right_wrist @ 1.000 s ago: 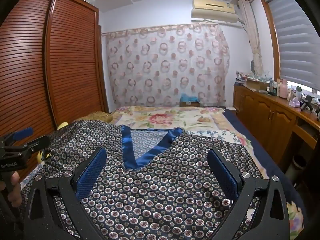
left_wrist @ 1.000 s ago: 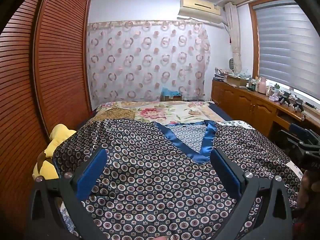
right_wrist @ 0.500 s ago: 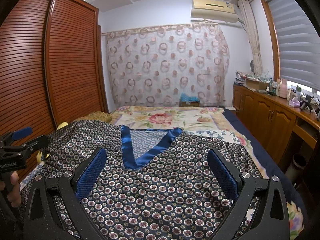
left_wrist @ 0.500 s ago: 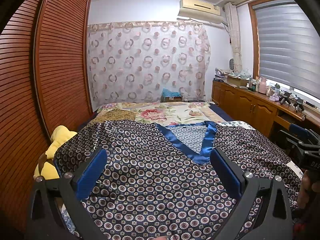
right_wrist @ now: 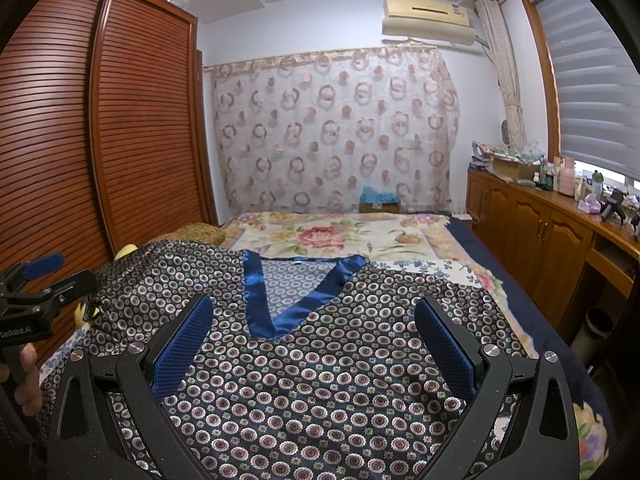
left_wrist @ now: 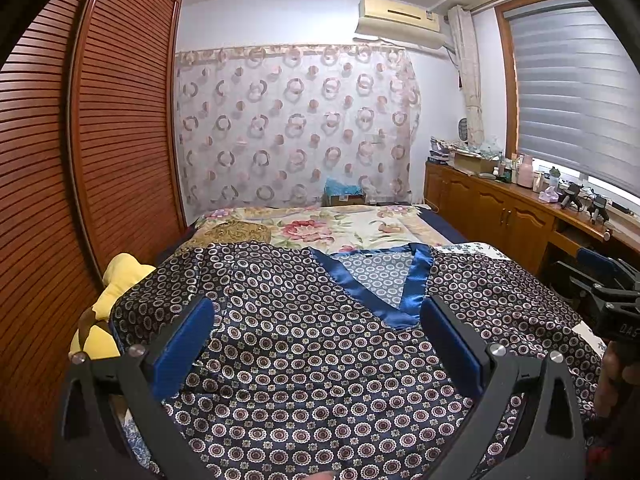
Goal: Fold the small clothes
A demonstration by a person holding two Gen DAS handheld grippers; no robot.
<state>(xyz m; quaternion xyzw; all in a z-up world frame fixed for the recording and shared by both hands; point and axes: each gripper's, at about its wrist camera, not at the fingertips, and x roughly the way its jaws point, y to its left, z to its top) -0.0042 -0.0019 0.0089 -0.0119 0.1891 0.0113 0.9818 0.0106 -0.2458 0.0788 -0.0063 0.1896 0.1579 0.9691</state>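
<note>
A dark navy top (left_wrist: 304, 344) with a circle print and a blue satin V-neck (left_wrist: 384, 292) lies spread flat on the bed, neck away from me. It also shows in the right wrist view (right_wrist: 320, 368). My left gripper (left_wrist: 318, 312) is open and empty above the top's left half. My right gripper (right_wrist: 312, 310) is open and empty above its right half. Each gripper shows at the edge of the other's view: the right one (left_wrist: 608, 280) and the left one (right_wrist: 36, 280).
A floral bedspread (left_wrist: 332, 228) covers the far bed. A yellow plush toy (left_wrist: 108, 308) lies at the bed's left edge by the louvred wardrobe (left_wrist: 80, 160). A wooden cabinet (left_wrist: 508, 216) with clutter runs along the right wall under the window.
Both grippers have risen slightly and stay open. The top has not moved.
</note>
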